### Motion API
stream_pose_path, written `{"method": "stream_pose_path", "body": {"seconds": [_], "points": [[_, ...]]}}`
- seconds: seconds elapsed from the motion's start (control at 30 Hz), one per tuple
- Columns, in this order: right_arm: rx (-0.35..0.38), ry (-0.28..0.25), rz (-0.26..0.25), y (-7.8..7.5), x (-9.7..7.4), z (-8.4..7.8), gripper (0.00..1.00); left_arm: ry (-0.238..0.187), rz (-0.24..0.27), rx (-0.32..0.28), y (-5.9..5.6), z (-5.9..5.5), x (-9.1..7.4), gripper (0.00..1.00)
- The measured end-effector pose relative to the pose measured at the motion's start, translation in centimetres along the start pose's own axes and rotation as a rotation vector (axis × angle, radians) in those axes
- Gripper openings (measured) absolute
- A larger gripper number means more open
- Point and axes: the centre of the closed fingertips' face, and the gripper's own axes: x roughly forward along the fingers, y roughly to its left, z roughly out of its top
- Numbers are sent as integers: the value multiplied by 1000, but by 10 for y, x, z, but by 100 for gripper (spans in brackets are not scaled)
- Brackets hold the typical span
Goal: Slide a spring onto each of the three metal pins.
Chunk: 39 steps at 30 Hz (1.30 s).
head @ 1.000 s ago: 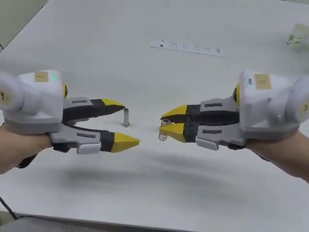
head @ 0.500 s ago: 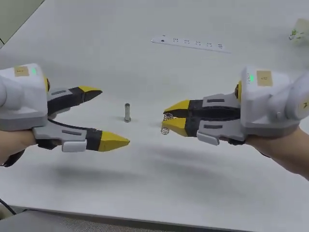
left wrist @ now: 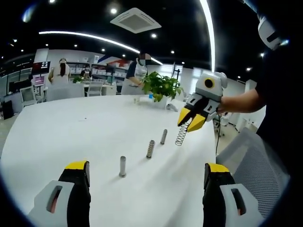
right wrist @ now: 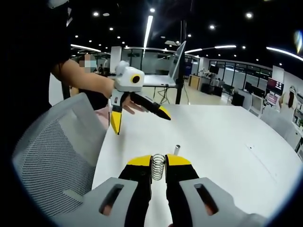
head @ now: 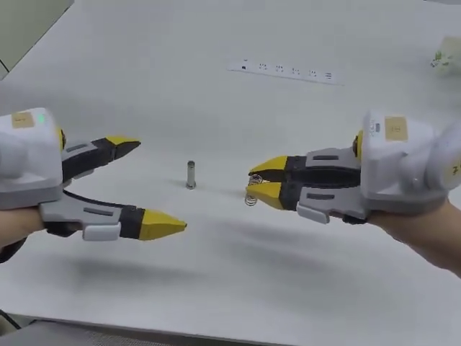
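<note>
White workbench top (head: 216,72) carries the whole job, with a power strip (head: 288,71) lying far back on it

Right gripper (head: 253,184) has its jaws pinched on a spring (right wrist: 158,166), gripped across the coils so that the open end hangs free below the tips; held like this, the bore is likely left clear to drop over a pin. Left gripper (head: 148,184) has its jaws spread wide with nothing between them, poised well apart from the pin on its near side, probably ready to steady it if it tips.

Between the two grippers a bare pin (head: 190,174) stands upright on the table, apart from both. From the left gripper view it is the nearest of a row of three: the middle pin (left wrist: 150,149) and the far pin (left wrist: 164,136) each seem to wear a spring around the shaft, though the far one is small enough that I can't be certain. So the held spring looks meant for the bare one, the last step.

No tray or box holds the parts as far as I can make out; the pins sit directly on the tabletop
</note>
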Motion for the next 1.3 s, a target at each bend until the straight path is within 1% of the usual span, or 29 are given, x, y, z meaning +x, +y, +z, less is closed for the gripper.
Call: {"method": "stream_pose_path", "body": {"seconds": [0.23, 0.53, 0.77, 1.1, 1.3], "points": [[0, 18, 5, -2, 4, -7, 8, 9, 16, -13, 4, -6, -6, 98], [-1, 22, 17, -5, 13, -8, 8, 6, 20, -24, 5, -7, -8, 98], [1, 13, 19, -8, 21, -4, 8, 4, 17, -34, 3, -8, -8, 98], [-5, 5, 15, -20, 37, 4, 8, 1, 22, -38, 4, -8, -8, 98], [-3, 7, 12, -25, 48, 6, 8, 1, 26, -42, 5, -9, -9, 98]]}}
